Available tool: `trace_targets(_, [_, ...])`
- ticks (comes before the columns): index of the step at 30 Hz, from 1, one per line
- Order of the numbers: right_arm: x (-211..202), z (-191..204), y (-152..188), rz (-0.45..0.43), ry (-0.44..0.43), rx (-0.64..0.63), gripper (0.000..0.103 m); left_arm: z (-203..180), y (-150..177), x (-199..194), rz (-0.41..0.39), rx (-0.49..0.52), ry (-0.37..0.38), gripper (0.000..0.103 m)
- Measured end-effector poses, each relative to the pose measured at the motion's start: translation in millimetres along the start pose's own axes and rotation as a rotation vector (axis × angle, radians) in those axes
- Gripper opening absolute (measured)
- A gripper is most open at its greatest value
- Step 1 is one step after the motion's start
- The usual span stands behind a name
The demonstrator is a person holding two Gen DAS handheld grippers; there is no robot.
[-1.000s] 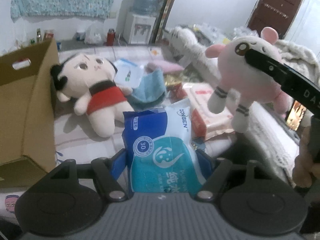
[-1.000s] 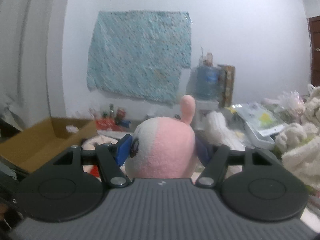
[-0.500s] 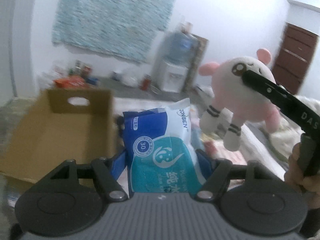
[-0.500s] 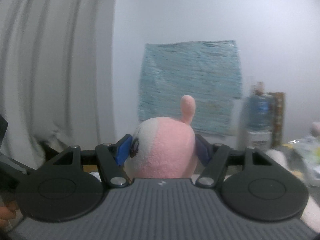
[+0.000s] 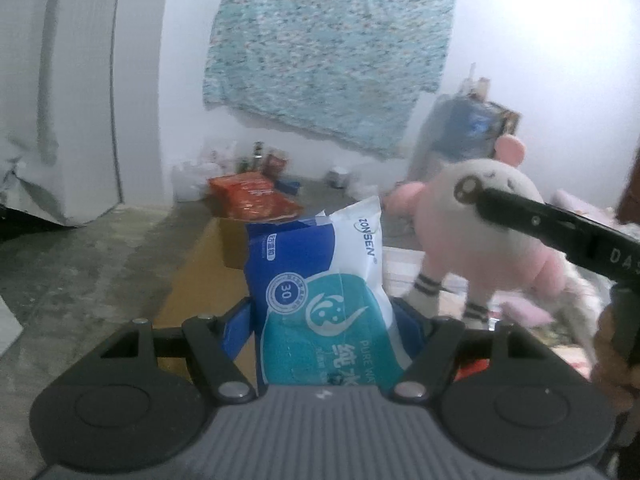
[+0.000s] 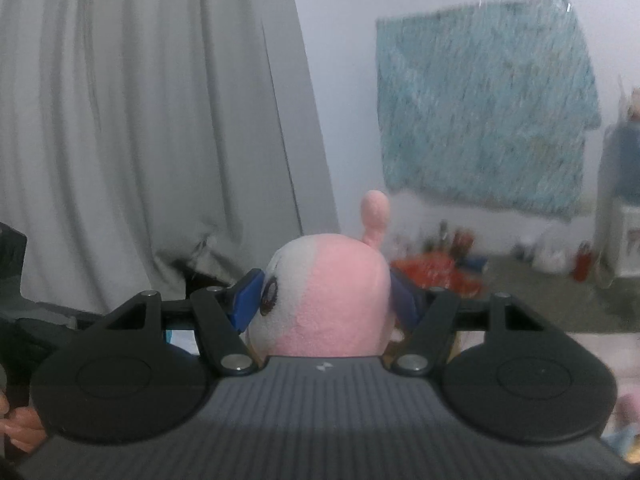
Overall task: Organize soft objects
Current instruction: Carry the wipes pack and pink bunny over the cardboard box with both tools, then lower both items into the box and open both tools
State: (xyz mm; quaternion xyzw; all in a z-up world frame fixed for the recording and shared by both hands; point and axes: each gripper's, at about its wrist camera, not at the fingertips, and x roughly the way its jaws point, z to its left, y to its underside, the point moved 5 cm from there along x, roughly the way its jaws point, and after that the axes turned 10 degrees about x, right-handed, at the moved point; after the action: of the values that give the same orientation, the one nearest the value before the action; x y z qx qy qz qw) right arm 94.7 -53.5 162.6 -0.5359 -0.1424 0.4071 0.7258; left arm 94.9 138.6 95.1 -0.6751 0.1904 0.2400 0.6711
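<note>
A blue and teal pack of wet wipes (image 5: 320, 292) stands upright between the blue pads of my left gripper (image 5: 324, 320), which is shut on it, lifted in the air. To its right in the left wrist view hangs a pink and white plush toy (image 5: 492, 216), its head clamped by the black fingers of my right gripper (image 5: 480, 200). The right wrist view shows the same plush toy (image 6: 328, 296) from behind, squeezed between the blue pads of the right gripper (image 6: 326, 300). A brown cardboard box (image 5: 208, 264) lies partly hidden behind the wipes pack.
A grey curtain (image 6: 140, 120) hangs at left, a teal patterned cloth (image 5: 328, 48) on the white wall. A red bag (image 5: 252, 196) and small bottles sit on the floor by the wall. A water dispenser (image 5: 464, 136) stands at right. A hand (image 6: 16, 428) shows at the lower left.
Both grippers swung left and rose with their loads. The bed with the doll left the left wrist view; wall, curtain and floor came in. The box now sits behind the wipes pack.
</note>
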Motion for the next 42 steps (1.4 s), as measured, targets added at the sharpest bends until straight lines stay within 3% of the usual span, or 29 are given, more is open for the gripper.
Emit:
trace_targets(5, [81.6,-11.9,2.0,0.136,0.01,0.053,0.066,36.9,-22.8,56.6,0.065,0.002,-0.064,0.074])
trace_targets(11, [179.5,-42.7,25.6,0.33,0.032,0.137,0.066,70.0,-34.2,135.7,0.171,0.043,-0.066,0.074])
trace_targets(22, [323.3,-80.7,61.4,0.557,0.057,0.237,0.066,98.3,-17.8,256.6,0.4,0.177,-0.172,0.074])
trace_targets(33, [385.7,-121.3,89.0,0.669,0.091,0.271,0.069,101.1,-6.3,305.7,0.486,0.241,-0.202,0.074])
trace_targets(35, [390.9,-127.2,94.7,0.684,0.094,0.282,0.069,102.9,-4.1,314.2,0.5,0.24,-0.204,0.069])
trace_targets(36, [396.1,-130.2,97.0,0.688,0.093,0.288,0.069,103.5,-3.9,315.9,0.5,0.238,-0.206,0.065])
trace_targets(42, [406.9,-133.5,105.1,0.708,0.084,0.325,0.07,100.3,-14.3,314.9,0.458,0.279,-0.237,0.065])
